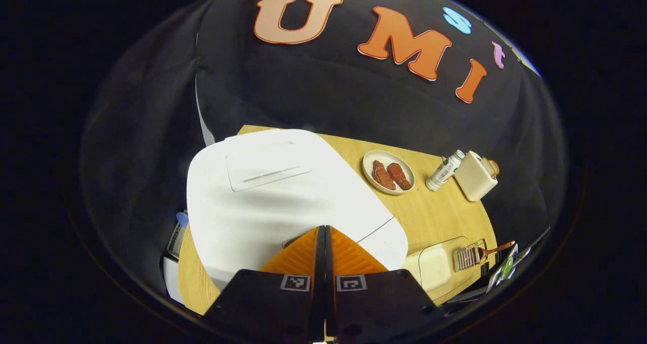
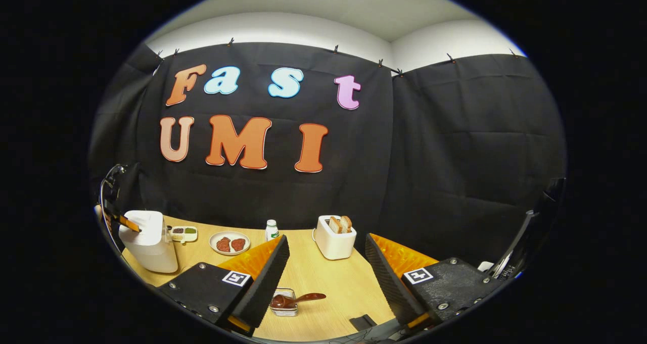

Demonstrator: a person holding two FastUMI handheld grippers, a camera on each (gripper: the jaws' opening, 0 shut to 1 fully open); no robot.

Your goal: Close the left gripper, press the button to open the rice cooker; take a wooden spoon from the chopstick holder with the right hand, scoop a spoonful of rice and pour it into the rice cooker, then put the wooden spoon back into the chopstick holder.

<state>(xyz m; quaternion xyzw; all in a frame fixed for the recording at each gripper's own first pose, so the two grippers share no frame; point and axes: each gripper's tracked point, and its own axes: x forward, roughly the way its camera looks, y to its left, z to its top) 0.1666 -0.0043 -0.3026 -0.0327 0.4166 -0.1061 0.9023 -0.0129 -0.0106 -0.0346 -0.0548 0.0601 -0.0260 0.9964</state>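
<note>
Fingers of the left gripper (image 1: 324, 243) are pressed together with nothing between them, tips low over the front edge of the cooker's (image 1: 283, 192) lid. The lid is down, so the button press looks not yet done; I cannot make out the button itself, which the fingers may hide. Right gripper (image 2: 326, 271) is spread wide and empty, held above the table (image 2: 323, 278), with the spoon (image 2: 295, 299) below and between its 2 fingers, lying in a small clear holder (image 2: 283, 308).

Risk from here: with the button hidden under the tips, a push could land on plain lid and slide off the smooth surface, leaving the latch shut. If the lid springs up, it could strike the fingers above it.

Left gripper view gives the lid close up, plus a clear tub (image 1: 440, 268) near the holder, probably the rice. Right gripper view gives the cooker from the side, far left, with the other gripper at its top, and toast in the toaster (image 2: 333, 240).
</note>
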